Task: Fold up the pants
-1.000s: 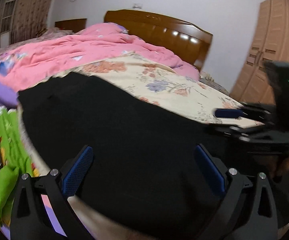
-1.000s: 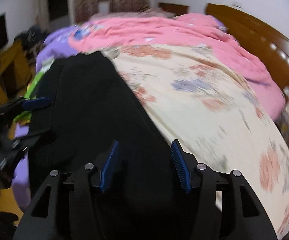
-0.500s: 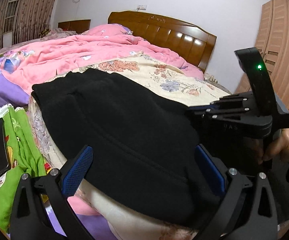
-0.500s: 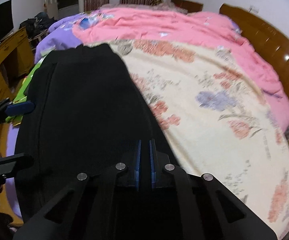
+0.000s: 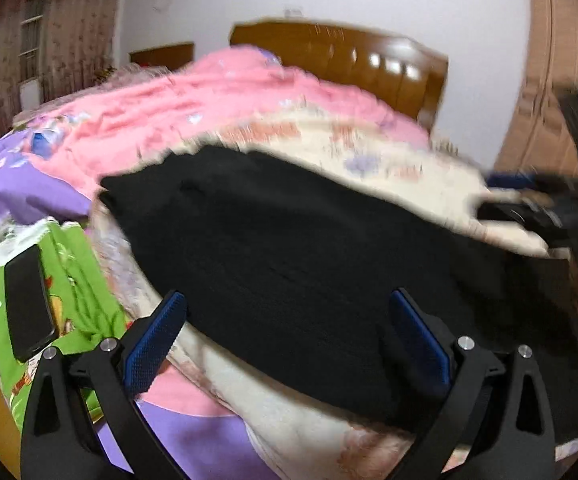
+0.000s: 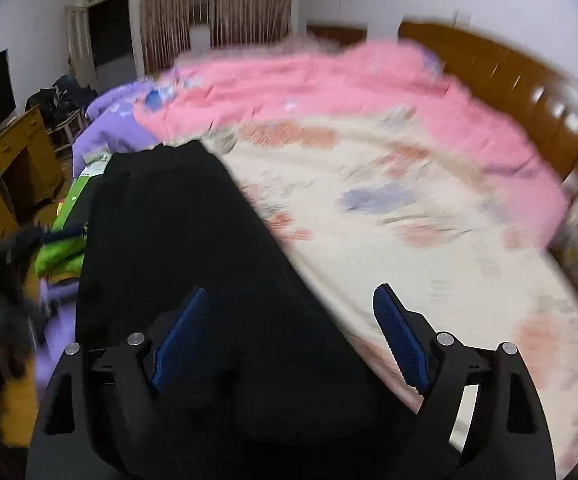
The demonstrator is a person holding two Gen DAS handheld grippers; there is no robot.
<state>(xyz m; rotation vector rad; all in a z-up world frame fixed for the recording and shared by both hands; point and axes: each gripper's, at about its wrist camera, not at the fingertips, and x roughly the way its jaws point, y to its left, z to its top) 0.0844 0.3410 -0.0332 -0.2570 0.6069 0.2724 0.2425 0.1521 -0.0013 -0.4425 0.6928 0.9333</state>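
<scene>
Your left tongs point(image 5: 285, 336) stand wide with nothing gripped. Your right tongs point(image 6: 289, 332) are opening, and the black pants point(image 5: 309, 256) lie under the gap, not pinched. The pants lie flat along the near edge of the bed point(image 6: 429, 220), on the floral sheet. Both views are blurred: the cloth's folds and seams are hard to make out, and the near end is cut off behind the tongs. A phone point(image 5: 29, 300) lies on green cloth at the left edge.

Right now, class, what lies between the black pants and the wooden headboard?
In the right wrist view, the cream floral quilt and then the pink blanket lie between the black pants and the wooden headboard.
</scene>
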